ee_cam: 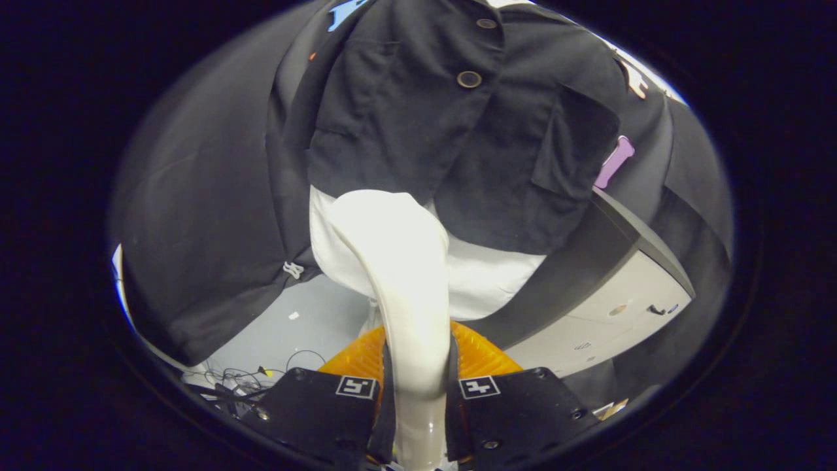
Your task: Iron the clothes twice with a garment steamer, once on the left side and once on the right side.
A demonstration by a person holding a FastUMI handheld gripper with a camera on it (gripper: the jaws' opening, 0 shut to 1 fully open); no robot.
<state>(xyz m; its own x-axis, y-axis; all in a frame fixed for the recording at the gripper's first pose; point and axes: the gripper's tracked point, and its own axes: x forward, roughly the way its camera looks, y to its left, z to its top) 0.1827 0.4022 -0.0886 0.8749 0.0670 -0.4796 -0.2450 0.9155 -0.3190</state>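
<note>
One steamer (pixel 399 261) gripper-clamped (pixel 416 392), before jacket (pixel 458 131).

You are looking at a booth where black cloth walls (pixel 196 216) are hanging at nine o'clock and again at three o'clock, their folds catching soft overhead light. A pale grey smooth floor (pixel 314 320) is showing at seven o'clock, with a tangle of thin dark cables (pixel 235 379) lying on it near the lower edge. At four o'clock a light grey flat panel with a dark rim (pixel 614 307) is slanting upward, carrying small fittings too small to identify.
</note>
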